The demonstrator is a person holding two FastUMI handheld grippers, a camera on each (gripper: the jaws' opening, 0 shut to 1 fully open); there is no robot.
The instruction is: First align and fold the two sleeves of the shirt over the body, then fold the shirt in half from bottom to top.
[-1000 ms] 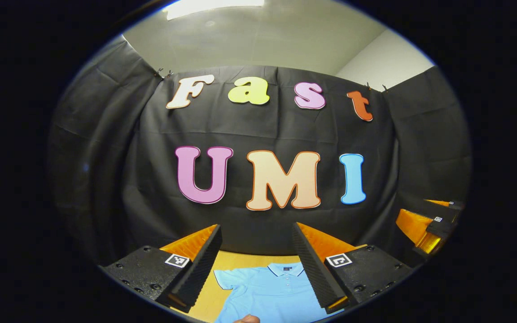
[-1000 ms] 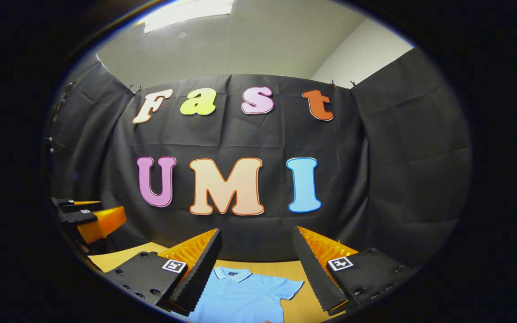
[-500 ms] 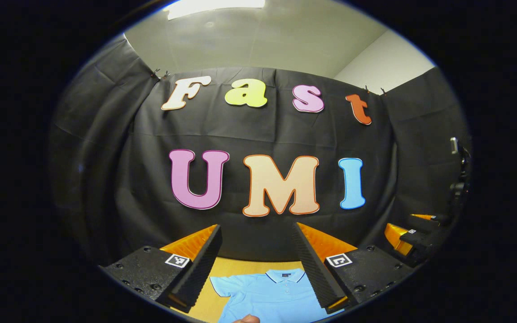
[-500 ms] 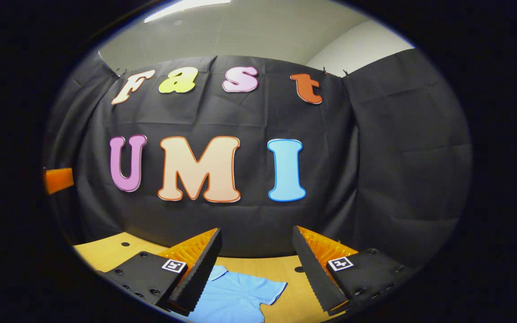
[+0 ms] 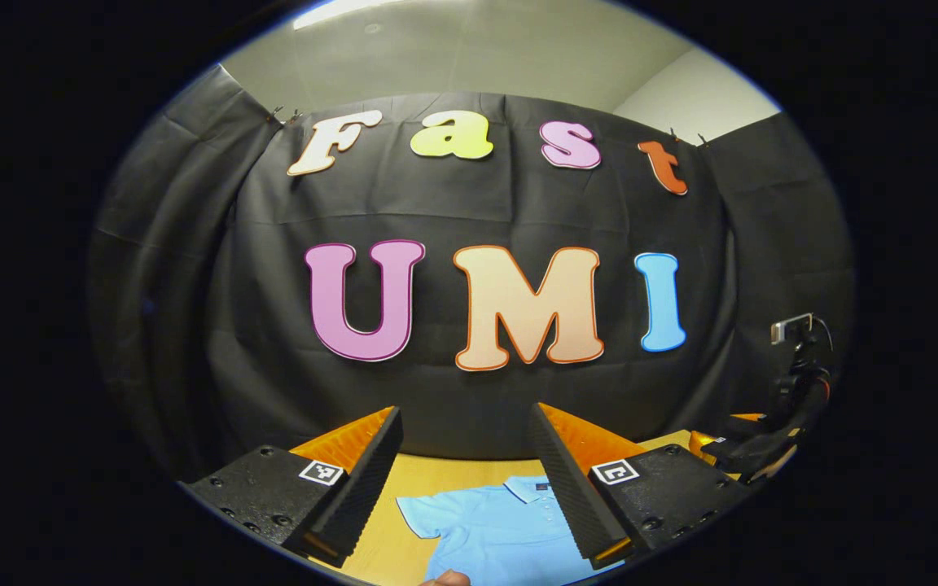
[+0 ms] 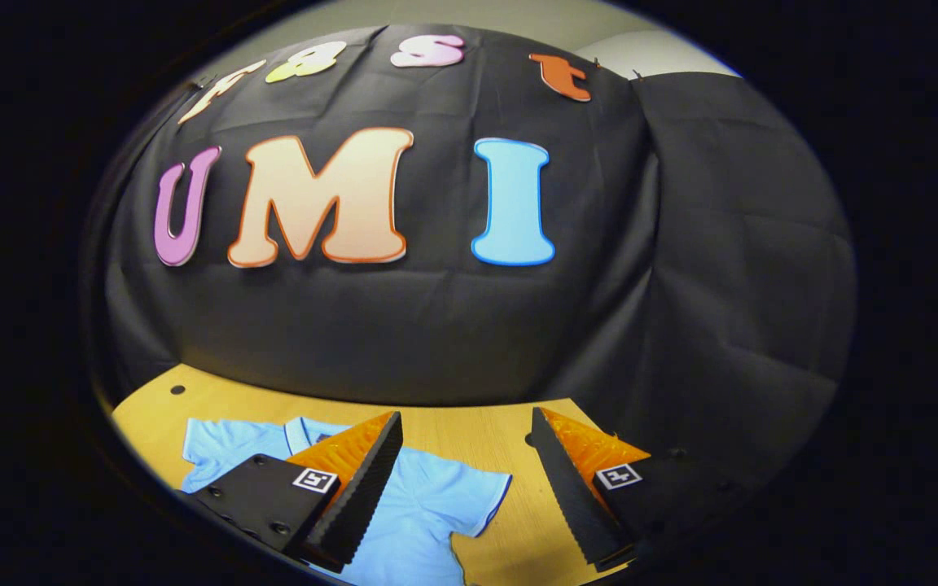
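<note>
- The light blue polo shirt lies flat on the wooden table, collar toward the back wall, at the bottom of both views; in the right gripper view its short sleeve spreads out to the lower centre, unfolded, so no fold looks started.
- In the left gripper view the shirt sits at the bottom centre with its other sleeve pointing to the lower left.
- The right gripper hangs above the shirt with its fingers spread wide and nothing between them; the sleeve lies in the gap below, which I take as lining up for a grasp on it.
- The left gripper is likewise wide apart and empty, poised above the collar end, probably waiting to take its own sleeve.
- A fingertip of the person's hand peeks in at the bottom edge of the left gripper view.
- Against half a second ago, the right gripper view has tipped downward: more table and shirt show, and the wall has slid up the frame. The left gripper view has shifted only slightly, the shirt sitting a little further right.
</note>
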